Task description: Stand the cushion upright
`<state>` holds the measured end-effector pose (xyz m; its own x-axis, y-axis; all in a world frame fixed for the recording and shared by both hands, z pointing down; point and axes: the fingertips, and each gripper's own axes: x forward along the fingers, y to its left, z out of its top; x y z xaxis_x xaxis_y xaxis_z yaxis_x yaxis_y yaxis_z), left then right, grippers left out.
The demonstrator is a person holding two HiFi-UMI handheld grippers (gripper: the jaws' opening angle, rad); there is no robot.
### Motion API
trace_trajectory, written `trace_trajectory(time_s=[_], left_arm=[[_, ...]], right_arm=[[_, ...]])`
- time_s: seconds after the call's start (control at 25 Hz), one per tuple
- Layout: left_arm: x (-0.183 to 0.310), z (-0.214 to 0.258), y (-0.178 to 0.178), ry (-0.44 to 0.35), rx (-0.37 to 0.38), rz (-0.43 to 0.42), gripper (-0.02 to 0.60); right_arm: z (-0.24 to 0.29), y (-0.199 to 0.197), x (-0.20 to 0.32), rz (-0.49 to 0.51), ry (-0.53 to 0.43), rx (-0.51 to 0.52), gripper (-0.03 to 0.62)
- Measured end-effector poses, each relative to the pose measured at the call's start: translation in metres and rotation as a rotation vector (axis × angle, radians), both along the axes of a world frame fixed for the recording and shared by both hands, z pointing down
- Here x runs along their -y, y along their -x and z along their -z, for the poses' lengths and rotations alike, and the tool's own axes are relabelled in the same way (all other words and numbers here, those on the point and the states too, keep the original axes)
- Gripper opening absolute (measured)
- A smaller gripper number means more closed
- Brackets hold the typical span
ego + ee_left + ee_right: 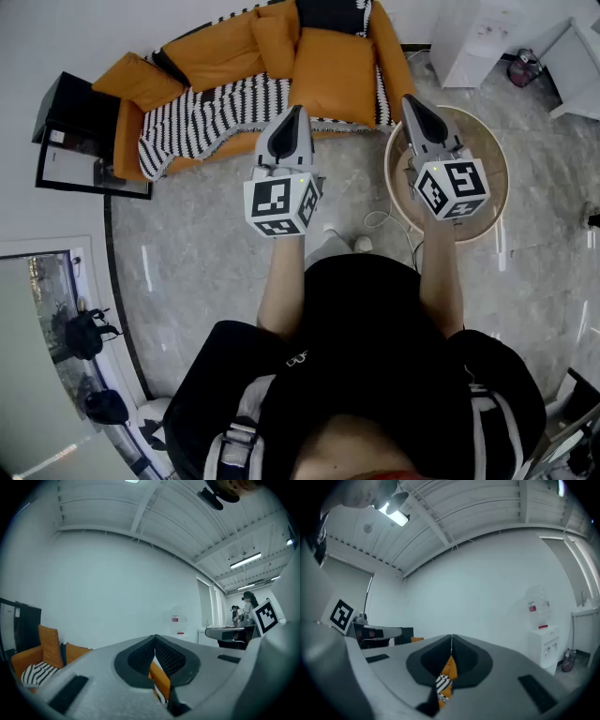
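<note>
Head view: the person stands facing an orange sofa (202,47) at the far side of the room. A striped throw (220,112) covers its seat. The large orange cushion (333,75) is on the right half of the seat, broad face up toward the camera, well apart from both grippers. The left gripper (298,111) and right gripper (410,98) are held level side by side, the right one above a round table (492,155). A black side table (80,117) is at far left.

Left gripper view: jaws pressed together, nothing between them (155,638). A sliver of orange and striped fabric shows below them.

Right gripper view: jaws likewise pressed together and empty (451,638). A white water dispenser (544,644) stands against the far wall at right.
</note>
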<state>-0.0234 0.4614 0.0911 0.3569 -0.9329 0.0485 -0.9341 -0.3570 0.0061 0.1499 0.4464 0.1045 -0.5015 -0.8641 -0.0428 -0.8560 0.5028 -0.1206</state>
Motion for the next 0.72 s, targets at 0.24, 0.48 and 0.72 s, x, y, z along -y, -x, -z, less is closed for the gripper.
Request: trace_trajectory(time_s=[0.24, 0.48, 0.72], left_arm=[[0.003, 0.0, 0.011, 0.001, -0.005, 0.023, 0.009], [0.008, 0.003, 0.023, -0.011, -0.008, 0.053, 0.011], [0.021, 0.001, 0.036, -0.017, -0.021, 0.081, 0.009]], right_arm=[[0.007, -0.002, 0.004, 0.002, -0.032, 0.048, 0.012], [0.01, -0.01, 0.016, -0.011, -0.036, 0.061, 0.012], [0.01, -0.004, 0.028, 0.01, -0.041, 0.05, 0.012]])
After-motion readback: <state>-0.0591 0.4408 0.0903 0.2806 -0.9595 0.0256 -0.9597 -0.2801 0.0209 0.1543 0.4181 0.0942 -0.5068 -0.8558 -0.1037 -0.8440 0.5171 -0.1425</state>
